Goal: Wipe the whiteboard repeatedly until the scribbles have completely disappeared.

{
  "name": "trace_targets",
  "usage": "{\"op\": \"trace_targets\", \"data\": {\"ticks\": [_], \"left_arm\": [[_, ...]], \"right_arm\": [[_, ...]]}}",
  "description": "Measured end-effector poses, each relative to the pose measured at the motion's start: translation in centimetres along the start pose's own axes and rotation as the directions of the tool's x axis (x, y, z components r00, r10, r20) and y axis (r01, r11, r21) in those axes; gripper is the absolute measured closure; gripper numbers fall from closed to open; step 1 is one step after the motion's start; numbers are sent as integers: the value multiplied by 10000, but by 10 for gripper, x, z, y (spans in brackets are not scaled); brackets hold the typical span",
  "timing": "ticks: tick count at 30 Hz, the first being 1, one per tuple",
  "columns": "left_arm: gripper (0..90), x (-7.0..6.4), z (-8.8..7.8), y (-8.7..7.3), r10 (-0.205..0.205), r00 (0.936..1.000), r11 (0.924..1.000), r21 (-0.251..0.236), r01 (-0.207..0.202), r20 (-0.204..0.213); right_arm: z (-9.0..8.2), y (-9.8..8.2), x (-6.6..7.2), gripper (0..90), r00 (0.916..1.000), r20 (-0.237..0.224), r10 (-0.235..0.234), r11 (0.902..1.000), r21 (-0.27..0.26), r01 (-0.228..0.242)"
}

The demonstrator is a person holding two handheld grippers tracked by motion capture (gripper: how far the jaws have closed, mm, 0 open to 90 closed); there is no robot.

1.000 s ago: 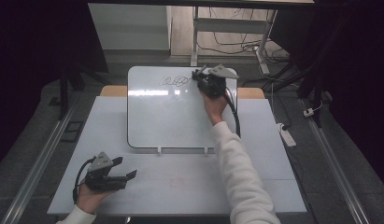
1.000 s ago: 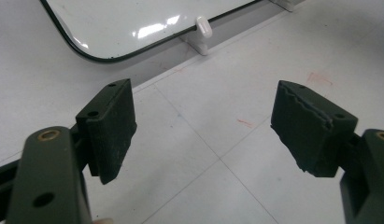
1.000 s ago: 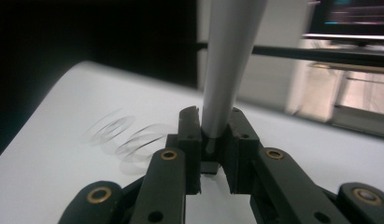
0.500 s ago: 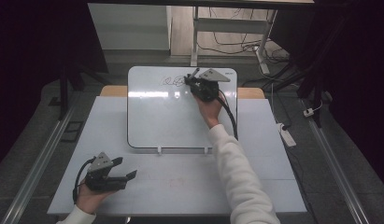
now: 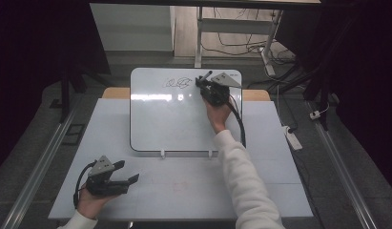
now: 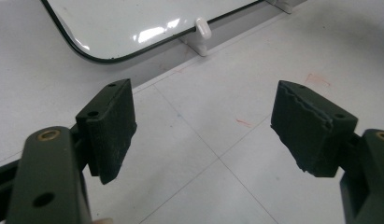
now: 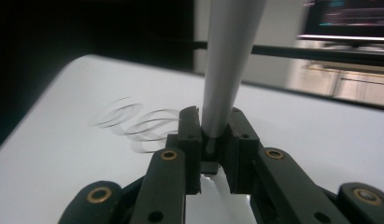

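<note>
Table point(image 5: 193, 191): pale and flat, with the whiteboard point(image 5: 174, 124) lying across its far half.
Whiteboard: glossy; looped scribbles point(image 5: 177, 83) sit near its far edge.
Right gripper point(image 5: 203, 81): jaws clamped tight on a grey marker point(image 7: 227, 65), at the far right of the board beside the loops.
Left gripper point(image 6: 203, 135): jaws wide apart, holding nothing, resting at the table's near left.
Doing it well: I'd keep the pressure light and even, and the marker from twisting in the pads.

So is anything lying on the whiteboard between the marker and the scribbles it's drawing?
Nothing visible. The right hand-held gripper is shut on the marker at the whiteboard's far edge, and the scribbles sit just beside it with bare board between.
</note>
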State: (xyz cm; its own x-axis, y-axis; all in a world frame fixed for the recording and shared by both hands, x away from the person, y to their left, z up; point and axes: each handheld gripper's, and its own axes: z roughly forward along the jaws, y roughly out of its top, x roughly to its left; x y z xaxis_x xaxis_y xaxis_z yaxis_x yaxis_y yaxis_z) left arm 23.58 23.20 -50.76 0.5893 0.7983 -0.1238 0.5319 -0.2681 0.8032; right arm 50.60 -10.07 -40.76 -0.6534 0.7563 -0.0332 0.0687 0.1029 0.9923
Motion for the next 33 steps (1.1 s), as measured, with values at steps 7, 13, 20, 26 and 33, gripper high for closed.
{"op": "trace_targets", "data": {"ticks": [7, 13, 20, 26, 33], "left_arm": [[226, 0, 1, 0, 19, 10000, 10000, 41, -19, 35], [226, 1, 4, 0, -19, 10000, 10000, 91, 18, 69], [227, 1, 3, 0, -27, 10000, 10000, 53, 26, 50], [227, -1, 0, -1, -10, 10000, 10000, -34, 10, 20], [227, 0, 1, -1, -10, 10000, 10000, -39, 10, -50]], "right_arm": [[16, 12, -1, 786, 9994, 56, 339, 9990, -293, -337], [24, 7, 23, 785, 9903, -1084, -867, 9949, 429, 918], [20, 3, 24, 785, 9920, -1140, -536, 9965, 583, 606], [13, 5, 5, 785, 9990, -303, 334, 9994, 14, -334], [22, 3, 24, 785, 9958, -636, -657, 9977, 101, 664]]}}
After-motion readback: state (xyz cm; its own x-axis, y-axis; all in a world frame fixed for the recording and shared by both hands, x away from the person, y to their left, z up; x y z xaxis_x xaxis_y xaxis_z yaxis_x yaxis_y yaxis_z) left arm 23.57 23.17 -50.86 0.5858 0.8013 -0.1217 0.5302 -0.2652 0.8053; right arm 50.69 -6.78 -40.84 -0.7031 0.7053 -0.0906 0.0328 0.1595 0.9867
